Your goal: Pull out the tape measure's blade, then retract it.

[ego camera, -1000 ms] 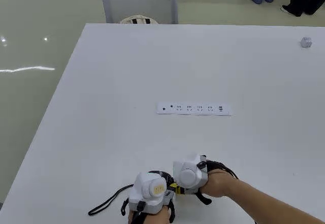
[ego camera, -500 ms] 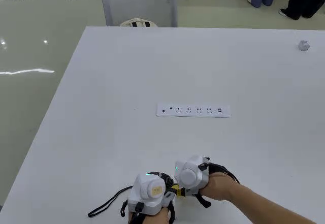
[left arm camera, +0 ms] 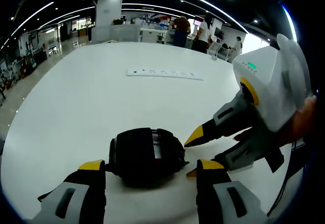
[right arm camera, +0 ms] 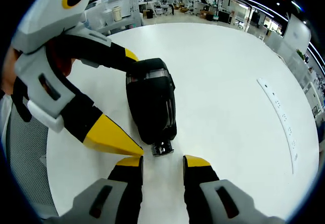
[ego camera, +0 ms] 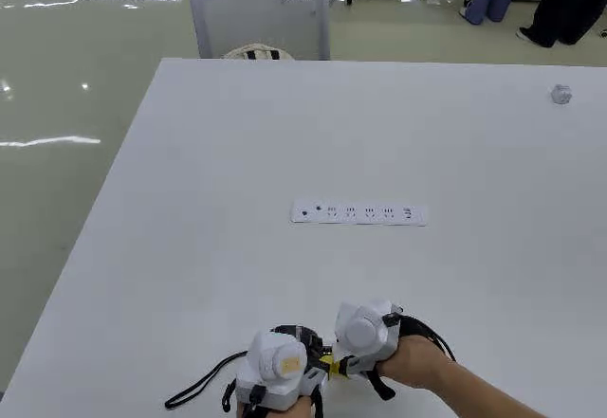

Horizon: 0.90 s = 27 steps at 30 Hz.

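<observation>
A black tape measure lies on the white table near its front edge. My left gripper is shut on its case, one yellow-tipped jaw at each end. The metal blade hook pokes out of the case toward my right gripper, which is open just short of it with a jaw tip on either side. In the head view both grippers sit close together, the left gripper beside the right gripper, and they mostly hide the tape measure. A black strap trails off to the left.
A white power strip lies mid-table. A small grey object sits at the far right. A grey chair stands behind the far edge. The table's left edge runs diagonally, with shiny floor beyond.
The head camera has tilted a little, so the scene sits lower in the picture. Both grippers and the tape measure hold their places.
</observation>
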### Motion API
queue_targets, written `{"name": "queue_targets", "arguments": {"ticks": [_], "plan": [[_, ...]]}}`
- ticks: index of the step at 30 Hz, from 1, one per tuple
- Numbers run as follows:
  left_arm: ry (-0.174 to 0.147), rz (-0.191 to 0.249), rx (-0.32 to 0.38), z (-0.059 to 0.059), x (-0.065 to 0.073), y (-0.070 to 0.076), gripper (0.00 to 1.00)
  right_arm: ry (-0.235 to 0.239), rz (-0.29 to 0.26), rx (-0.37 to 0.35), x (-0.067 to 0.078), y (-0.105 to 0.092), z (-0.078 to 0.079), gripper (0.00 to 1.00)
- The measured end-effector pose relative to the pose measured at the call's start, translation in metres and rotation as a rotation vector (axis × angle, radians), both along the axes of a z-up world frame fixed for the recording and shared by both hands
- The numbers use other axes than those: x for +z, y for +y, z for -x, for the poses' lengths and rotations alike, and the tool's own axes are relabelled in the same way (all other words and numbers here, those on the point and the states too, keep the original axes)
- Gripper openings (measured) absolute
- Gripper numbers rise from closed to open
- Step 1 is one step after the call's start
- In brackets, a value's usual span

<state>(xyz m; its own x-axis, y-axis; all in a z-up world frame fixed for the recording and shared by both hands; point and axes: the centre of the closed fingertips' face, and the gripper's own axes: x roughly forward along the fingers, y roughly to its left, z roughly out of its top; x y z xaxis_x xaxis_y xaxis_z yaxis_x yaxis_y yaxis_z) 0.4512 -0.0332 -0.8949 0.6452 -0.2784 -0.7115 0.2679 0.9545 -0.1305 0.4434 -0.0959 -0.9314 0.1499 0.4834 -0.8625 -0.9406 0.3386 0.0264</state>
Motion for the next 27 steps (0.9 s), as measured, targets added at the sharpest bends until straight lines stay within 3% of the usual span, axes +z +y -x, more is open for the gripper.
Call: {"name": "queue_targets", "arguments": {"ticks": [10,27], "plan": [[-0.002,-0.001,-0.011,0.005,0.002,0.006,0.71,0.005,-0.063,-0.113,0.009,-0.003,0.003,0.36],[-0.007,0.006,-0.010,0.015,0.008,0.024,0.73,-0.002,-0.124,-0.224,0.026,-0.007,0.013,0.39]]}}
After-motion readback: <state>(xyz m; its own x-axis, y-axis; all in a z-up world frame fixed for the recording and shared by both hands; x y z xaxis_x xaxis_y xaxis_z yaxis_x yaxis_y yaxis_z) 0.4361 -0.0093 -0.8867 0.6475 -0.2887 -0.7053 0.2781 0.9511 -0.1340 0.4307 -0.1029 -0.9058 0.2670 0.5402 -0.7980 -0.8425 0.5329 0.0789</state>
